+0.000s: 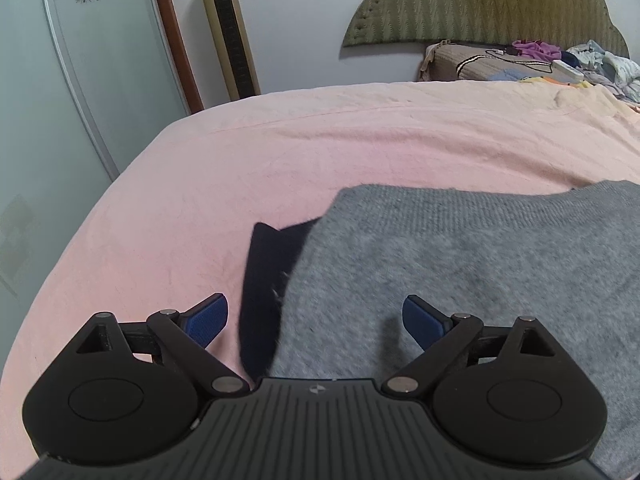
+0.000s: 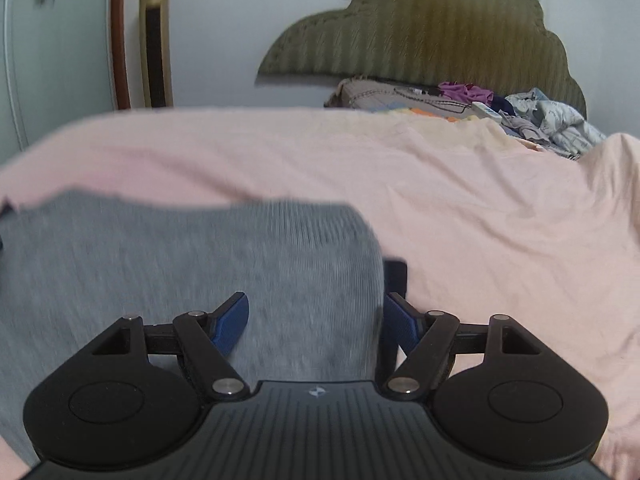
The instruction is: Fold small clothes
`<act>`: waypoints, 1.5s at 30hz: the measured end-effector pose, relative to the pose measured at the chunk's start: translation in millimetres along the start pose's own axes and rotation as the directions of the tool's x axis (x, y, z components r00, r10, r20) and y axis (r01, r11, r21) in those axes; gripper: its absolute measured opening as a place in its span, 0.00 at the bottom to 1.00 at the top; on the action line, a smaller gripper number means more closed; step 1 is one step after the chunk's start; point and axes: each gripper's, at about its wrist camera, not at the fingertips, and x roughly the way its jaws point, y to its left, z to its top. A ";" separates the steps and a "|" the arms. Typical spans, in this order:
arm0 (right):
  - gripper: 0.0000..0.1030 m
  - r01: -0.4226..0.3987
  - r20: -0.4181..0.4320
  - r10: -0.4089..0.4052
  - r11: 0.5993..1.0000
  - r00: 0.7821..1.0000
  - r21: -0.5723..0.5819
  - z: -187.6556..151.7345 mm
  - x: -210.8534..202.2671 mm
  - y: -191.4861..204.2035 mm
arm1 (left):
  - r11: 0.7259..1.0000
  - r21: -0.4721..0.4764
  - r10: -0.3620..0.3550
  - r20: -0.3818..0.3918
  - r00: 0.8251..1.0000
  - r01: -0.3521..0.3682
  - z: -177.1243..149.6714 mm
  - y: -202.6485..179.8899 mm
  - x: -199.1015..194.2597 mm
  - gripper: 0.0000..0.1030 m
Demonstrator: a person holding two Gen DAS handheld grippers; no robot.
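A grey knit garment [image 1: 460,264] lies flat on the pink bedsheet [image 1: 200,184]. A dark navy part [image 1: 268,280] sticks out from under its left edge. My left gripper [image 1: 316,316] hangs open just above that left edge, with its blue pads [image 1: 210,320] wide apart and nothing pinched. In the right wrist view the same grey garment [image 2: 180,264] is blurred, and a dark navy strip [image 2: 395,276] shows at its right edge. My right gripper [image 2: 316,314] is open over that right edge, and its pads [image 2: 232,326] do not press on the cloth.
A green padded headboard [image 1: 480,4] stands at the far end, with a pillow [image 1: 460,62] and a heap of loose clothes [image 2: 540,120] in front of it. A gold tower fan [image 1: 230,28] and a glass wardrobe door [image 1: 60,80] stand beyond the bed's left edge.
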 end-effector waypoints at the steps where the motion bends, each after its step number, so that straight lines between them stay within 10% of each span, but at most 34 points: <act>1: 0.73 -0.008 -0.007 0.008 1.000 1.000 0.005 -2.8 -1.1 -0.5 | 1.000 -0.002 -0.003 0.000 1.000 0.003 -1.7 -0.6 -1.4 0.91; 21: 0.75 -0.054 -0.042 0.060 0.990 0.997 0.130 -50.7 -50.2 -40.0 | 0.993 -0.103 -0.062 -0.036 0.997 0.058 -64.3 51.8 -40.8 0.95; 28: 0.75 -0.143 -0.028 0.157 0.947 0.987 0.287 -71.7 -65.7 -61.6 | 0.951 -0.219 -0.237 -0.065 0.969 0.218 -78.1 83.2 -43.0 0.64; 32: 0.44 -0.178 -0.002 0.189 0.930 0.982 0.322 -72.3 -72.7 -62.1 | 0.935 -0.223 -0.292 -0.040 0.956 0.276 -74.0 79.7 -41.6 0.52; 41: 0.39 -0.183 -0.049 0.201 0.952 0.978 0.246 -70.3 -58.9 -51.4 | 0.935 -0.193 -0.312 -0.042 0.949 0.298 -76.0 72.6 -36.1 0.30; 43: 0.38 -0.188 -0.059 0.207 0.954 0.977 0.235 -72.2 -58.4 -51.9 | 0.929 -0.206 -0.323 -0.050 0.945 0.307 -76.9 77.0 -36.4 0.11; 45: 0.24 -0.205 -0.067 0.223 0.957 0.973 0.204 -73.6 -64.1 -50.0 | 0.923 -0.208 -0.341 -0.046 0.939 0.325 -78.2 80.5 -39.1 0.06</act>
